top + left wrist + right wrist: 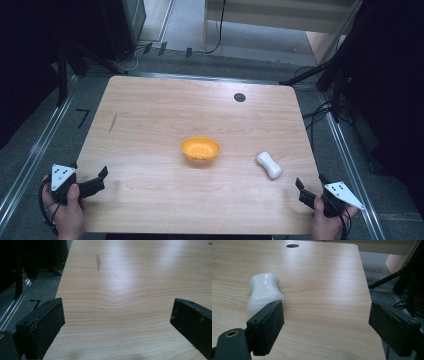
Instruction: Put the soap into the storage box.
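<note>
High view: orange bowl near desk centre, looks empty. White dumbbell-shaped bottle lying on its side, between bowl and right edge, well apart from bowl. Left gripper at near-left corner, right gripper at near-right corner, both hand-held at the desk's near edge.

Fingers: left pair spread wide, holding nothing. Right pair likewise wide apart, nothing between them.

Progress, judged from layout: nothing started. Bottle untouched, not gripped, not in bowl. Probably a pick of the bottle by the right gripper, then a drop into the bowl. All of that still left.

Per-view differences:
- Right gripper view: bottle up close, just beyond left finger, off to the left of the gap, not lined up. Embossed lettering on its side, unreadable. Round dark hole near far edge.
- Left gripper view: bare wood ahead, dark smudge towards far-left edge.
- High view alone gives bowl position and bowl-to-bottle spacing.
</note>
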`<action>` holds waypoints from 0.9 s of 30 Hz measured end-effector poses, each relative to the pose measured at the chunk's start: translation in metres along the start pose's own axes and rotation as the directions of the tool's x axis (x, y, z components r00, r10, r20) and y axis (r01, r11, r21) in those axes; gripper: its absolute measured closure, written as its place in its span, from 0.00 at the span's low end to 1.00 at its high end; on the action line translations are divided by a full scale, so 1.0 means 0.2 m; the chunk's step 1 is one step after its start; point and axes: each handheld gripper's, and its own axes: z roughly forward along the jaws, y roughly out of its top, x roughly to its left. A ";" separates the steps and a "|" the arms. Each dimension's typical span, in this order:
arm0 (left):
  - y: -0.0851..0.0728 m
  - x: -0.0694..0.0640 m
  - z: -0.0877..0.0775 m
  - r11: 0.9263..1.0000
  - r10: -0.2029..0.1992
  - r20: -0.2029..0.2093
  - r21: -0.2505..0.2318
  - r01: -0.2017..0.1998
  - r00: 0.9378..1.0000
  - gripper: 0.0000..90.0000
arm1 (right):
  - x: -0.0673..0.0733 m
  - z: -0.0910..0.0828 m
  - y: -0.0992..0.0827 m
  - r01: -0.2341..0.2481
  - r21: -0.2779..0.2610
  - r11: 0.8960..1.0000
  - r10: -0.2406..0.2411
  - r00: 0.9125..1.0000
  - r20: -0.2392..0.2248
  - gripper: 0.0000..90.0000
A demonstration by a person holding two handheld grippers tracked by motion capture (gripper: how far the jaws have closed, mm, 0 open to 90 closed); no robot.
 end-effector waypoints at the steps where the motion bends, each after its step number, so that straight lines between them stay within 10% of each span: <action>1: 0.00 0.00 0.00 1.000 0.005 0.000 0.003 -0.005 1.000 0.00 | 0.00 0.00 0.00 -0.001 0.000 1.000 0.001 1.000 -0.002 0.15; 18: 0.00 -0.01 0.00 1.000 0.011 -0.002 -0.001 -0.011 1.000 0.00 | 0.02 0.02 0.03 0.066 0.084 0.994 -0.062 0.997 -0.042 0.18; 27: 0.00 -0.01 0.00 1.000 0.012 0.002 -0.007 -0.012 1.000 0.00 | 0.04 0.09 0.14 0.130 0.256 0.958 -0.120 0.991 -0.055 0.19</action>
